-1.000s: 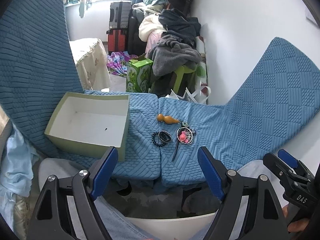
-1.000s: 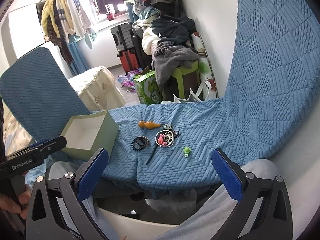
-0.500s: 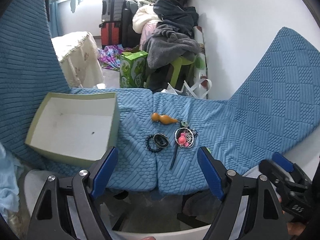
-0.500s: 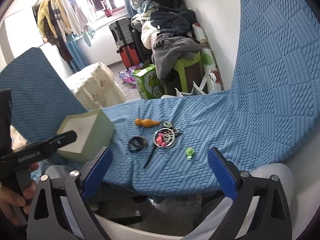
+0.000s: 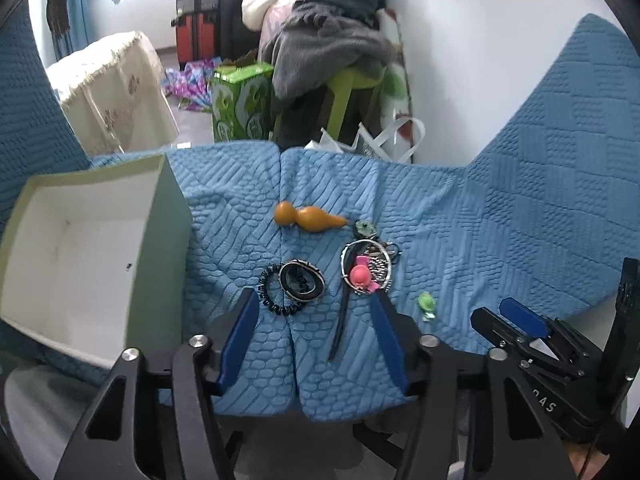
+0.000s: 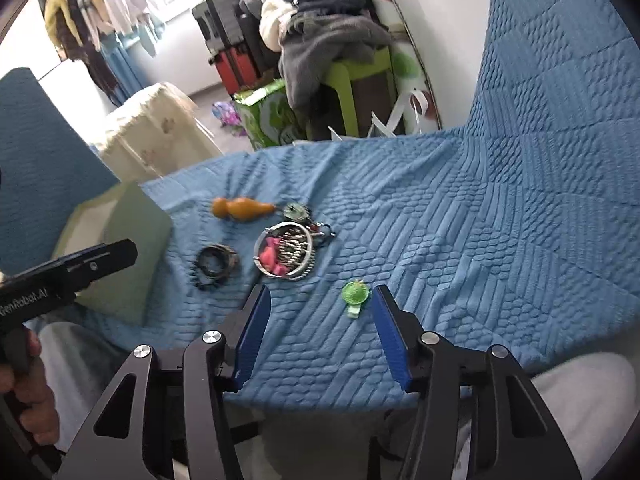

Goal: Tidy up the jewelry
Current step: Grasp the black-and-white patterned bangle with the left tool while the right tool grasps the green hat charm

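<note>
Jewelry (image 5: 366, 270) is lying in a loose cluster on the blue quilted cover (image 5: 500, 236), right of the open pale-green box (image 5: 156, 248), which is holding nothing but a dark speck. Both tools are now sitting lower and closer to the pieces than a second ago, and both were spread wide then. Left gripper (image 5: 312, 332) is closing, jaws at a middling gap, nothing clamped, with the black stick (image 5: 340, 330) lying on the cover in line with the gap. Right gripper (image 6: 318, 330) is closing too, nothing pressed; the green charm (image 6: 354, 296) is lying just inside its right finger. This is reading as the approach to a first pick, with nothing boxed yet.

Count: one orange gourd (image 5: 310, 215), one black bangle (image 5: 301, 285) over one black beaded bracelet (image 5: 269, 294), one silver ring of trinkets with a pink piece, one small dark-green piece (image 5: 365, 227), one green charm, one black stick, one box. Two grippers.
</note>
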